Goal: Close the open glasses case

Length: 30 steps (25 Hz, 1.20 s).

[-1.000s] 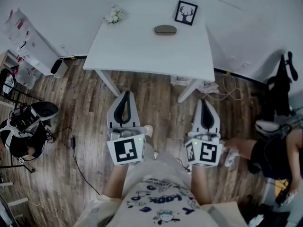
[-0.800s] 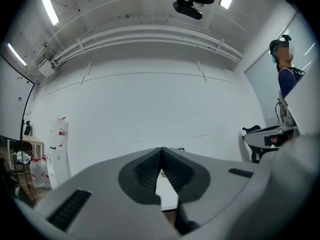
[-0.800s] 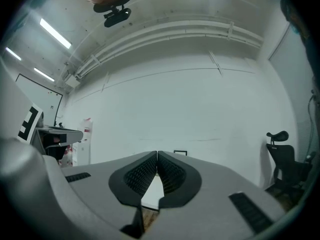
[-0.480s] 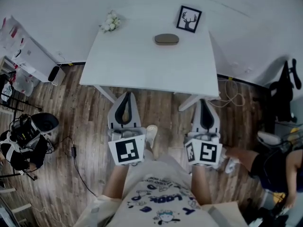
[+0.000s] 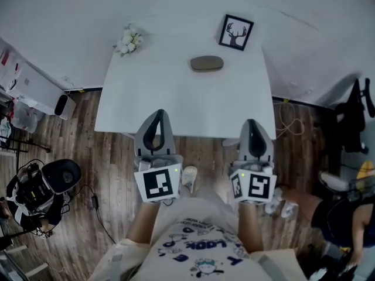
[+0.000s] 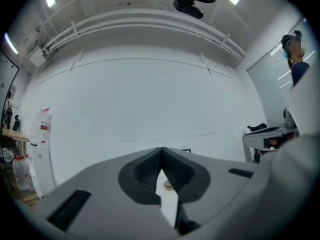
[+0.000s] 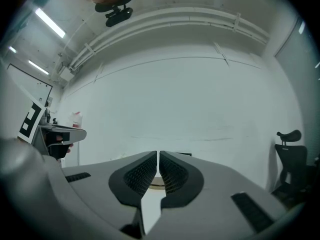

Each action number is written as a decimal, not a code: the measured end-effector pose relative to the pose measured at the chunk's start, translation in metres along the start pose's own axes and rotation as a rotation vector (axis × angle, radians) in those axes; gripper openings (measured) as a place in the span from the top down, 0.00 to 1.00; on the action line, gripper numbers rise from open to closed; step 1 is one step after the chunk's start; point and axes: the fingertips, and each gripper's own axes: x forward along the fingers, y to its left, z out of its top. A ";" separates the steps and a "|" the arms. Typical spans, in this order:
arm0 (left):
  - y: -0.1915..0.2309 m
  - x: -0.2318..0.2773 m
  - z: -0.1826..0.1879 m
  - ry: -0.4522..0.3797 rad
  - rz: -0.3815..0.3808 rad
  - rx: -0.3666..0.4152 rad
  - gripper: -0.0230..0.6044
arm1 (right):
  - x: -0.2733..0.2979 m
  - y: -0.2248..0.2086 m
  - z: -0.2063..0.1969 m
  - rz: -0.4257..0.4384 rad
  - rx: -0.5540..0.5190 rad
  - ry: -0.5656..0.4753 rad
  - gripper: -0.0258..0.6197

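Note:
A brown oval glasses case (image 5: 206, 64) lies on the far middle of the white table (image 5: 146, 98); from here I cannot tell how its lid stands. My left gripper (image 5: 158, 113) is shut and empty, its tips just over the table's near edge, well short of the case. My right gripper (image 5: 251, 123) is also shut and empty, at the near right edge. In the left gripper view the shut left gripper (image 6: 161, 149) shows a sliver of the case (image 6: 168, 185) below its tips. In the right gripper view the right gripper (image 7: 158, 153) frames the case (image 7: 156, 183) likewise.
A framed deer picture (image 5: 235, 33) stands behind the case and white flowers (image 5: 128, 41) lie at the table's far left corner. Camera gear (image 5: 41, 192) sits on the wooden floor at left. An office chair (image 5: 354, 116) and a seated person (image 5: 345, 221) are at right.
Both grippers have moved forward together toward the table; their tips, earlier over the floor, now reach its near edge. Both stayed shut.

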 end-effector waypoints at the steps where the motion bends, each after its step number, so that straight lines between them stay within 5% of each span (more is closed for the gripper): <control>1: 0.002 0.009 -0.001 0.002 -0.005 -0.001 0.96 | 0.009 0.000 -0.001 -0.002 0.000 0.004 0.96; 30: -0.006 0.203 -0.068 0.174 0.041 -0.025 0.96 | 0.204 -0.049 -0.066 0.107 0.040 0.158 0.96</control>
